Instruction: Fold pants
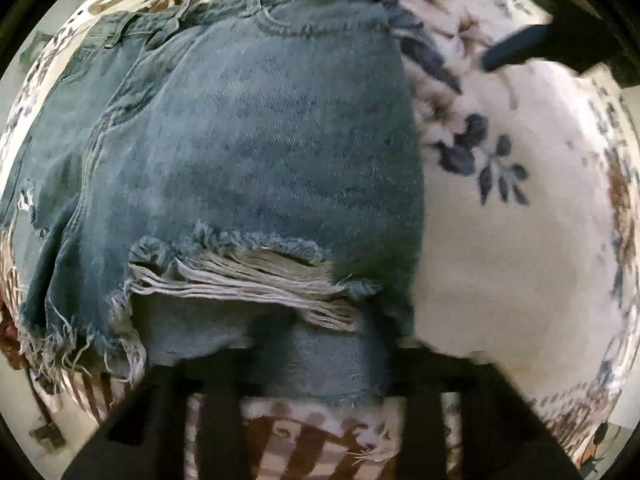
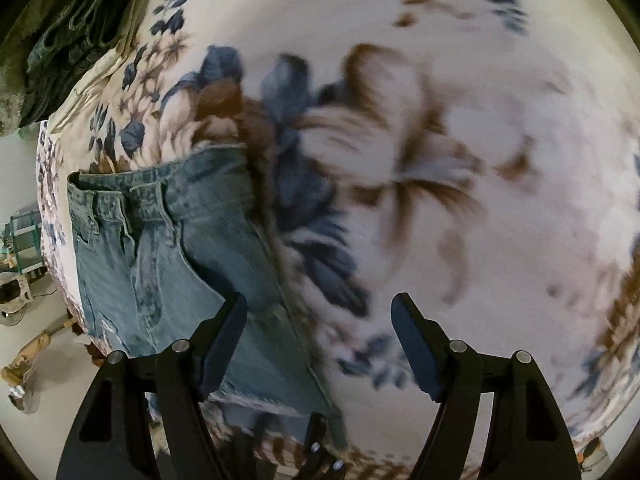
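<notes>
Ripped light-blue jeans (image 1: 248,152) lie folded on a floral bedspread (image 1: 520,240), waistband at the far end. A frayed tear (image 1: 248,272) crosses the top layer near me. My left gripper (image 1: 316,372) sits at the near edge of the denim, its fingers largely hidden by the cloth; the fold drapes between them. In the right wrist view the jeans (image 2: 168,256) lie at the left, waistband (image 2: 120,196) up. My right gripper (image 2: 320,320) is open and empty above the bedspread (image 2: 440,160), its left finger (image 2: 224,340) over the jeans' right edge.
A pile of dark green clothes (image 2: 80,28) lies at the bed's far left corner. The floor and some clutter (image 2: 24,264) show beyond the bed's left edge. The right gripper's fingers (image 1: 520,48) show at the top right of the left wrist view.
</notes>
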A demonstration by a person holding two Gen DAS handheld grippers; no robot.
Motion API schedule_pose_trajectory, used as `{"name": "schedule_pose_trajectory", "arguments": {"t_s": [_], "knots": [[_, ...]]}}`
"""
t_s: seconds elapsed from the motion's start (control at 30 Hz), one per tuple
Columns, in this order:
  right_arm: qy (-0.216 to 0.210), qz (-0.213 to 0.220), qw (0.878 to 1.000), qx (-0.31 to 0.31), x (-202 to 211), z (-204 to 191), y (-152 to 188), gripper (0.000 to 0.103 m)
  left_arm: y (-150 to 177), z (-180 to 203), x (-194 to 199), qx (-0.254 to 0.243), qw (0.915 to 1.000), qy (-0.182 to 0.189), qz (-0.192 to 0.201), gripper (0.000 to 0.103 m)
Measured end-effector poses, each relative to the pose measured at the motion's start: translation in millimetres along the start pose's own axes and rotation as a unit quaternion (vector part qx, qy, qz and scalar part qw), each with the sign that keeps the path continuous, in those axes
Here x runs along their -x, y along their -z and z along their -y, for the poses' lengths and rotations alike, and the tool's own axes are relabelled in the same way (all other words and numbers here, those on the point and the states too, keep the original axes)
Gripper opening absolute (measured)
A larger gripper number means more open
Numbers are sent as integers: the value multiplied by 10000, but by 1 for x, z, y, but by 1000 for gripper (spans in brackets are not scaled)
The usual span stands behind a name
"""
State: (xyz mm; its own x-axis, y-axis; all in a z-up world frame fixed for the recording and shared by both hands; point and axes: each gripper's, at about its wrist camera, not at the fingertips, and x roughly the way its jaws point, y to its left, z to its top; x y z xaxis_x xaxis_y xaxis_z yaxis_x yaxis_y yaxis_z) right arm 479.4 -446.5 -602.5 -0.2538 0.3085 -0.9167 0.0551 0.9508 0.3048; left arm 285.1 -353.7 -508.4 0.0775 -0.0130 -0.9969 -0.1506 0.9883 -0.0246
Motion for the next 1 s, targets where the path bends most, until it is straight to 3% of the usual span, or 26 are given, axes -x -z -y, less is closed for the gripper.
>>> {"name": "schedule_pose_trajectory", "arguments": {"t_s": [0.1, 0.13, 0.17, 0.27, 0.43, 0.67, 0.77, 1.0], "knots": [[13, 73, 9996, 256, -9, -19, -8, 74, 0, -25, 28, 154, 9994, 310, 19, 5], [69, 127, 9993, 356, -11, -28, -9, 53, 3, -38, 39, 203, 9987, 460, 45, 4], [151, 111, 9991, 392, -13, -32, -10, 22, 4, -45, 51, 239, 9980, 581, 69, 3], [375, 273, 9977, 487, -4, -49, -4, 9, 7, -71, 98, 302, 9953, 886, 264, 2], [456, 626, 9953, 589, 31, -78, 15, 9, 15, -140, 174, 557, 9881, 1322, 563, 2], [365, 1181, 9893, 775, 87, -159, 39, 8, 17, -286, 246, 1193, 9745, 1549, 1100, 2], [465, 1358, 9848, 979, 94, -215, 38, 8, 18, -352, 258, 1564, 9692, 1437, 1248, 1], [810, 1293, 9785, 1388, 40, -343, 21, 8, 52, -482, 237, 2629, 9523, 1129, 1061, 1]]}}
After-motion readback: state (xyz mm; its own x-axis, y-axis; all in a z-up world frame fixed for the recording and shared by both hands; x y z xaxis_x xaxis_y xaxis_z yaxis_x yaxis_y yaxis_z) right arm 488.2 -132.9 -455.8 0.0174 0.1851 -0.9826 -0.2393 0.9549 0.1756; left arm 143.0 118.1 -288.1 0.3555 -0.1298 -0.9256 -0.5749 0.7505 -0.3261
